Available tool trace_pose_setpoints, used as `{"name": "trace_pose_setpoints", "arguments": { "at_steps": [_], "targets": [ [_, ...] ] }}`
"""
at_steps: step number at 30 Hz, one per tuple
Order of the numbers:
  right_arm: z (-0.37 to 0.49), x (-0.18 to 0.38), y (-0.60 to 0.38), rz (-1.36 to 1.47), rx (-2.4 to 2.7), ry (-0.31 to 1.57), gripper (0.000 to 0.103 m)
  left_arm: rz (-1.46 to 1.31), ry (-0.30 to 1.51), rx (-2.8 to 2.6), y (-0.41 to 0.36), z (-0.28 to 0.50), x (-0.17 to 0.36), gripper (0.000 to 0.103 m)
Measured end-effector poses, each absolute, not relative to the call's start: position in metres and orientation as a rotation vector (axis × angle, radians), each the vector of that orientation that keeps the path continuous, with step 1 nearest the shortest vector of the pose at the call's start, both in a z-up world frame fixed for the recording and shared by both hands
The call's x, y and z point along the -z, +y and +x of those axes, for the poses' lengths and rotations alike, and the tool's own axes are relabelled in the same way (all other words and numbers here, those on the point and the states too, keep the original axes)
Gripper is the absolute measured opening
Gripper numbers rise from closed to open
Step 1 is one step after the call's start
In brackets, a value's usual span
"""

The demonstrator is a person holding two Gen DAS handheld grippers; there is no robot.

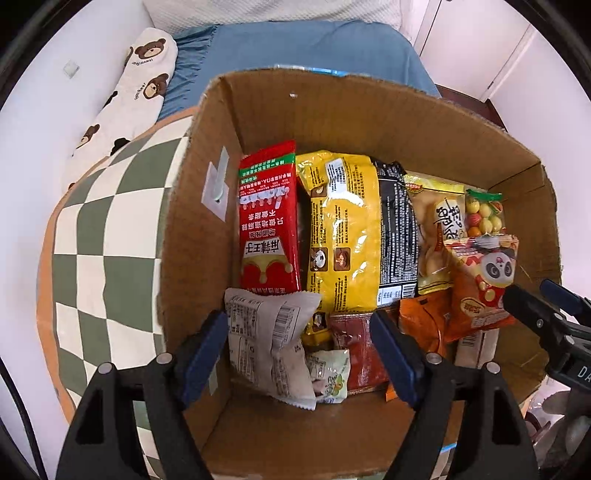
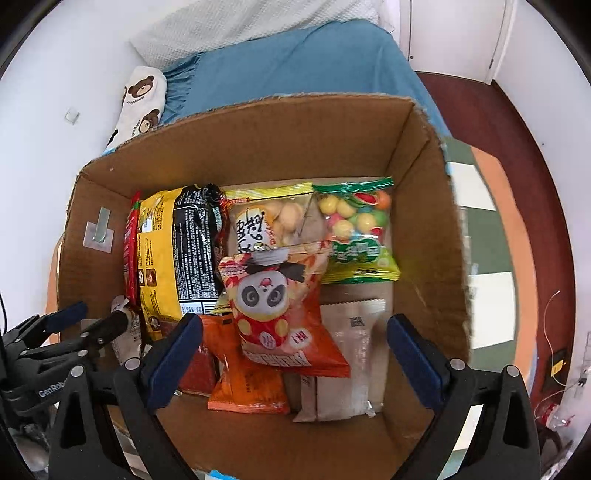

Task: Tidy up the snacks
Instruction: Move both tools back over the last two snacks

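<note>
This is a home bedroom: a bed with a blue sheet (image 1: 295, 48), a white textured pillow (image 1: 273, 11) and a long bear-print cushion (image 1: 125, 96) sits behind the brown cardboard box (image 1: 332, 107), beside white cupboard doors (image 1: 476, 40).

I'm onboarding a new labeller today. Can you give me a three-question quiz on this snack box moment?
1. True or false: both grippers are clamped on a packet.
2. Multiple choice: the red packet stands against which neighbour? A) the yellow bag B) the panda packet C) the green candy bag
3. Short answer: in the right wrist view, what does the panda packet partly cover at its lower left?

Key
1. False. The left gripper and right gripper both stand open above the cardboard box, gripping nothing.
2. A
3. An orange packet.
</note>
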State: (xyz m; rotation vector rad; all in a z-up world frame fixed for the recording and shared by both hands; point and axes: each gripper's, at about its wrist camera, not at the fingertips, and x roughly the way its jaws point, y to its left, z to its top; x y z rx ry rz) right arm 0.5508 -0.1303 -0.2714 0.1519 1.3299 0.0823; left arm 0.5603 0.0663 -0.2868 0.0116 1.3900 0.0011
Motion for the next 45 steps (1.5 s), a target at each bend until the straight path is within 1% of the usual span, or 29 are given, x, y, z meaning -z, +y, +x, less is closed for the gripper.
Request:
{"name": "trace_pose_setpoints", "arguments": {
  "at_steps": [7,10,18,26,27,28,29,33,35,38,41,45],
  "targets": [
    [0.516,0.232,-0.135,0.077,-0.063,1.226,0.102,-0.018,1.317,0.005,0.063,0.531,0.26,0.079],
    [0.496,0.214,-0.135,0.048,-0.06,1.174,0.102,-0.006,1.255,0.001,0.06,0.511,0.245,0.084],
    [0.44,0.178,-0.137,0.019,-0.064,1.071,0.102,-0.01,1.125,0.017,0.051,0.461,0.205,0.085],
    [0.386,0.139,-0.143,0.06,-0.081,0.981,0.102,0.02,1.02,0.036,0.041,0.414,0.165,0.085],
    [0.379,0.133,-0.143,0.062,-0.081,0.964,0.102,0.02,0.998,0.048,0.04,0.409,0.16,0.09],
    [0.373,0.128,-0.144,0.062,-0.081,0.95,0.102,0.026,0.983,0.057,0.038,0.404,0.154,0.101],
    [0.367,0.123,-0.144,0.065,-0.08,0.935,0.102,0.025,0.971,0.063,0.037,0.4,0.15,0.103],
    [0.345,0.11,-0.149,0.104,-0.092,0.911,0.102,0.02,0.927,0.081,0.033,0.387,0.136,0.103],
    [0.337,0.111,-0.157,0.122,-0.089,0.916,0.102,0.021,0.92,0.093,0.029,0.383,0.136,0.103],
    [0.332,0.126,-0.172,0.146,-0.075,0.953,0.102,0.029,0.955,0.117,0.018,0.382,0.15,0.103],
    [0.334,0.158,-0.196,0.194,-0.049,1.033,0.102,0.061,1.015,0.121,0.004,0.384,0.177,0.103],
    [0.34,0.214,-0.228,0.245,-0.007,1.152,0.102,0.105,1.116,0.117,-0.019,0.39,0.23,0.103]
  ]
}}
